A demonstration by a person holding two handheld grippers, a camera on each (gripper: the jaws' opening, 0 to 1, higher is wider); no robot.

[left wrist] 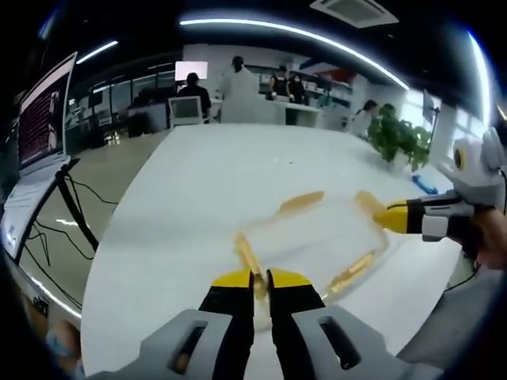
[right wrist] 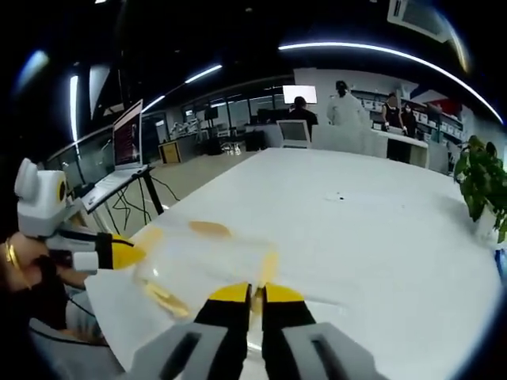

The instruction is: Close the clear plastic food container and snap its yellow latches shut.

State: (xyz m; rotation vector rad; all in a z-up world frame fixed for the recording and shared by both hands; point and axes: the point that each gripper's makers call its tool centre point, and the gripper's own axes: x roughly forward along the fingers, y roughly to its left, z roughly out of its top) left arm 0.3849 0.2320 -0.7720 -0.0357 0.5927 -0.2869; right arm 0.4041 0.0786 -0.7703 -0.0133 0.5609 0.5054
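Note:
The clear plastic container lies on the white table, its walls hard to make out. Yellow latches show on its sides: a far one, a right one and a near one. My left gripper is shut with that near latch pinched at its tips. The right gripper comes in from the right, against another latch. In the right gripper view, my right gripper is shut at the base of a latch, and the left gripper touches the container's opposite side.
A laptop on a stand is left of the table, with cables below. A potted plant and a blue object sit at the far right. Several people stand at desks behind. The table edge runs close on the left.

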